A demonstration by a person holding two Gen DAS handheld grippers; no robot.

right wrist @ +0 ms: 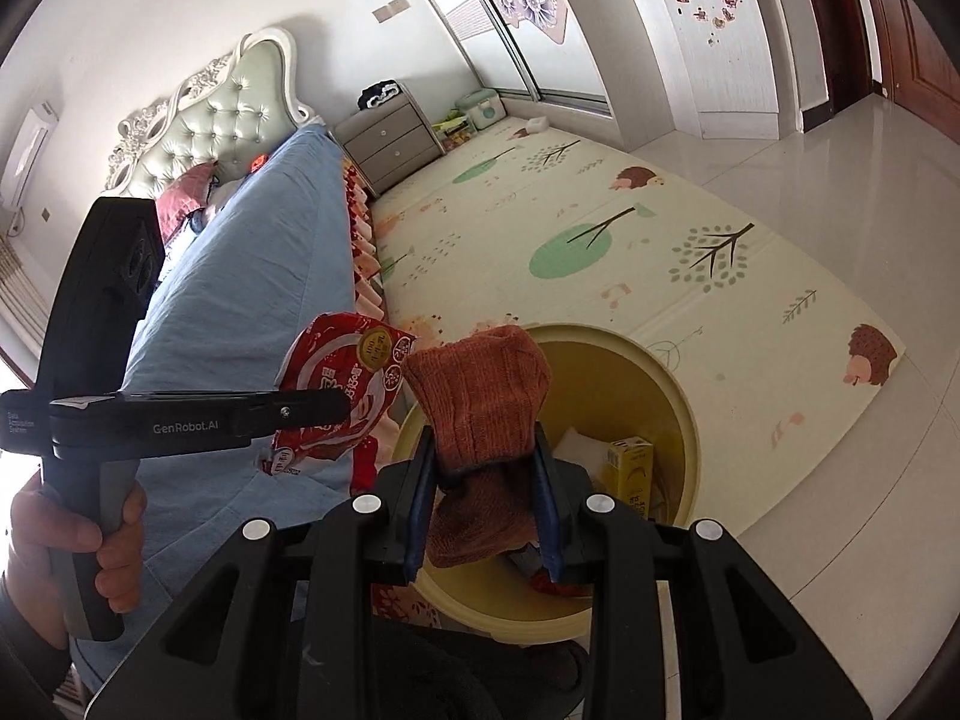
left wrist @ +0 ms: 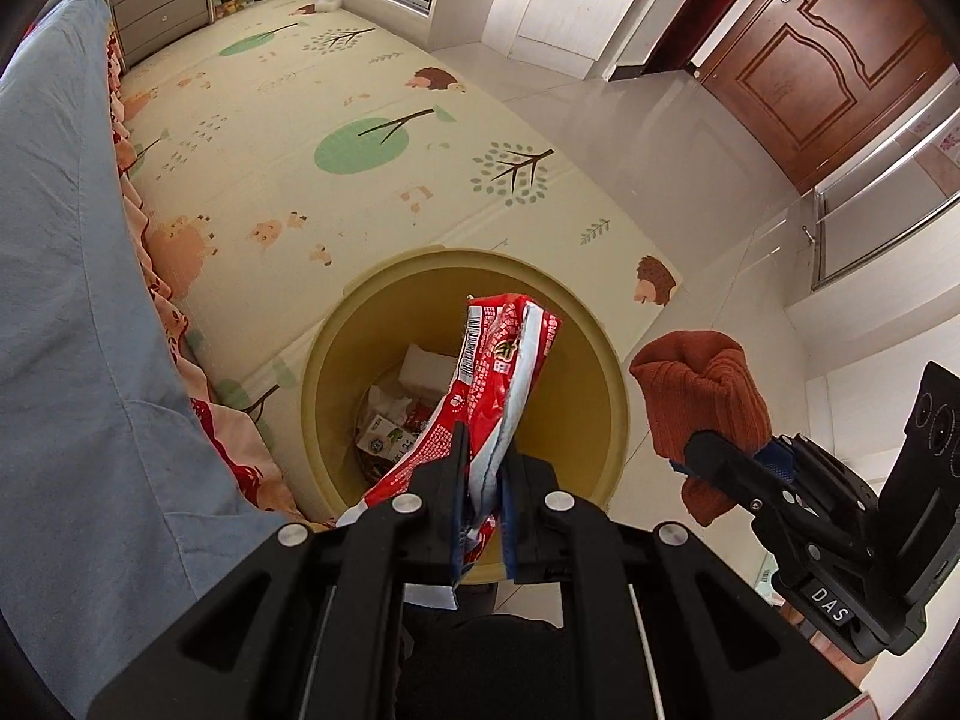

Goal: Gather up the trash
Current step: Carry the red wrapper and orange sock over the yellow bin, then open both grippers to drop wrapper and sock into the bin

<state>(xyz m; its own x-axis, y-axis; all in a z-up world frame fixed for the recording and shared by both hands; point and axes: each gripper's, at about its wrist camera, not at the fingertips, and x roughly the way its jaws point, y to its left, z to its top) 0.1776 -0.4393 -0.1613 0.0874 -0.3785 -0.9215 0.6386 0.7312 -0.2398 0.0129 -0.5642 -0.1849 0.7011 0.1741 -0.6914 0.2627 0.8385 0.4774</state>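
Observation:
My left gripper (left wrist: pixel 483 456) is shut on a red snack wrapper (left wrist: pixel 498 372), which hangs over the mouth of the yellow trash bin (left wrist: pixel 606 372). The bin holds crumpled paper, a white block and small cartons. My right gripper (right wrist: pixel 483 450) is shut on a rust-orange knitted sock (right wrist: pixel 480 396), held above the bin's (right wrist: pixel 678 396) near rim. In the left wrist view the sock (left wrist: pixel 702 396) and the right gripper (left wrist: pixel 720 459) sit right of the bin. In the right wrist view the left gripper (right wrist: pixel 336 405) and the wrapper (right wrist: pixel 342 384) are at the left, a hand gripping the handle.
A bed with a blue sheet (left wrist: pixel 66 300) and floral valance runs along the left. A patterned play mat (left wrist: pixel 312 120) covers the floor beyond the bin. A grey nightstand (right wrist: pixel 390 141), a wardrobe and a brown door (left wrist: pixel 828 66) stand further off on pale tiles.

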